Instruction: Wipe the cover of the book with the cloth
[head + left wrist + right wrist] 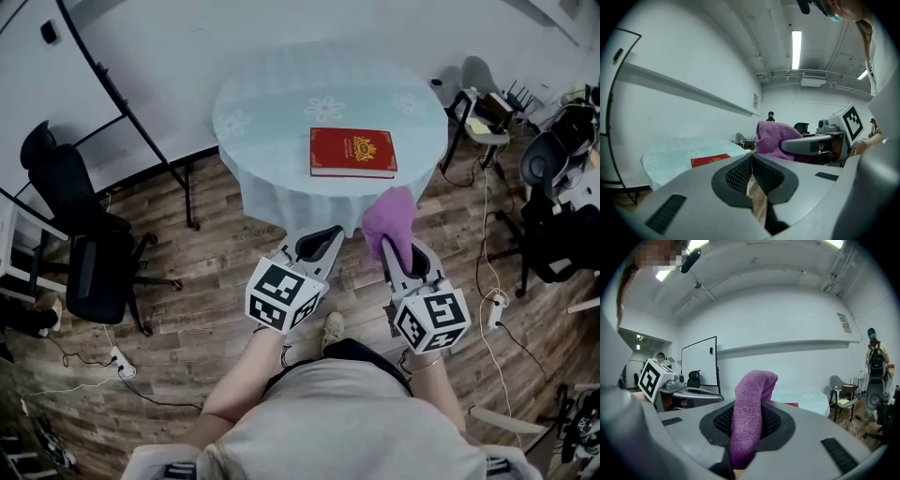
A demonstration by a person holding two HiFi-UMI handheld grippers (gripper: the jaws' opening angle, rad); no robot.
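Note:
A red book (352,152) with a gold emblem lies flat near the front edge of the round table (272,103); it shows as a red strip (710,160) in the left gripper view. My right gripper (394,246) is shut on a purple cloth (391,223), which sticks up past the jaws (752,414) and hangs short of the table edge, near the book. My left gripper (323,246) is shut with nothing in it, its pads (751,176) pressed together. The cloth (774,139) and the right gripper also show in the left gripper view.
A pale blue cloth covers the table. Black office chairs (80,234) stand left on the wooden floor, a whiteboard frame (141,141) beside them. More chairs and cables (553,206) crowd the right. A person (874,366) stands far right by the wall.

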